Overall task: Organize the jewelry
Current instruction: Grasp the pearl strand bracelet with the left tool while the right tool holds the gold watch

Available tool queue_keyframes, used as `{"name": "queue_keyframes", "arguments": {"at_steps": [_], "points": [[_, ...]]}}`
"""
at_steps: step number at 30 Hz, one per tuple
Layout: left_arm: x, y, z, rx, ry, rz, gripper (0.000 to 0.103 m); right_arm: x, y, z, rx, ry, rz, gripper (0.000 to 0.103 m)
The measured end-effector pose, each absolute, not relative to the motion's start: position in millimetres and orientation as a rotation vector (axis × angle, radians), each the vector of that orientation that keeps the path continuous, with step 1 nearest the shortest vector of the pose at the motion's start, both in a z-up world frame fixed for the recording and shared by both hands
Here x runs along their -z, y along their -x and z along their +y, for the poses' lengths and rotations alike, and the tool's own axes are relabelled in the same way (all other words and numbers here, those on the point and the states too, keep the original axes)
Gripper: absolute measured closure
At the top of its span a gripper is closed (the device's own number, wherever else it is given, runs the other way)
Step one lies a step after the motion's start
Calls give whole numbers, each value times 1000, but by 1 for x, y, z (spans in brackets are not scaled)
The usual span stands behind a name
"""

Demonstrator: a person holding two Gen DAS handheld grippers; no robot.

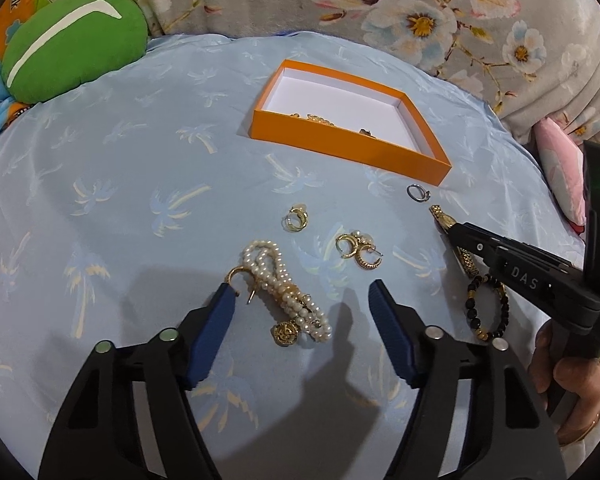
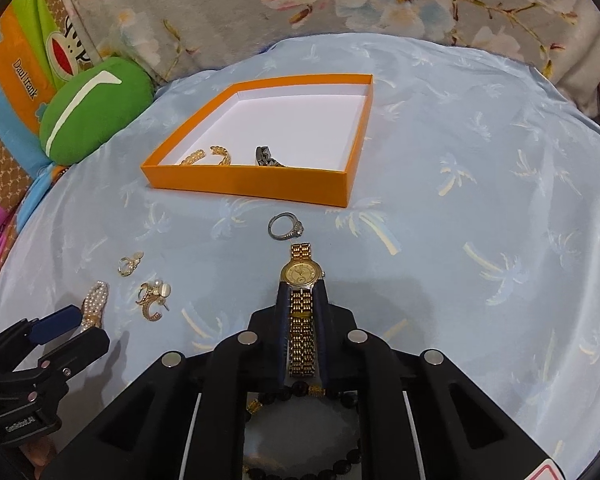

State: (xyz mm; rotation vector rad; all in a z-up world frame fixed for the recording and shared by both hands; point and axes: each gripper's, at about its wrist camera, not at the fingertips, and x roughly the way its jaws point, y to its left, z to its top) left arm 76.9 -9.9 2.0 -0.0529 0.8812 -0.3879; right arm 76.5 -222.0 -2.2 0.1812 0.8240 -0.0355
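Observation:
An orange box [image 1: 340, 146] [image 2: 260, 186] with a white inside lies on the blue cloth and holds a few gold and dark pieces [image 2: 216, 156]. My right gripper [image 2: 302, 292] is shut on the strap of a gold watch [image 2: 302, 276], which lies on the cloth; it also shows in the left wrist view [image 1: 444, 218]. My left gripper [image 1: 300, 292] is open around a pearl bracelet [image 1: 284, 292] with a gold charm. A silver ring [image 2: 286, 226], gold rings [image 1: 296, 218] and gold hoop earrings [image 1: 356, 250] lie between. A black bead bracelet [image 1: 488, 308] lies under the right gripper.
A green cushion [image 1: 72, 48] sits at the far left edge of the cloth. Floral bedding [image 1: 420, 12] rises behind the box. A pink pillow [image 1: 560, 176] is at the right.

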Motion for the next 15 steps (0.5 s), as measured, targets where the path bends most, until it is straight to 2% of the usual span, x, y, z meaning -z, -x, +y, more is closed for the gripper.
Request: {"name": "queue_keyframes", "arguments": {"at_steps": [4, 6, 8, 10, 15], "points": [[-2, -77, -12, 406, 50, 884, 68, 2, -70, -217, 37, -185, 817, 92], [-1, -76, -11, 412, 53, 887, 74, 2, -68, -215, 36, -188, 816, 92], [-1, -76, -11, 416, 59, 891, 86, 1, -65, -215, 33, -192, 814, 92], [0, -77, -9, 420, 73, 896, 89, 1, -64, -214, 33, -197, 811, 92], [-6, -73, -6, 428, 83, 875, 90, -4, -59, -214, 32, -209, 789, 92]]}}
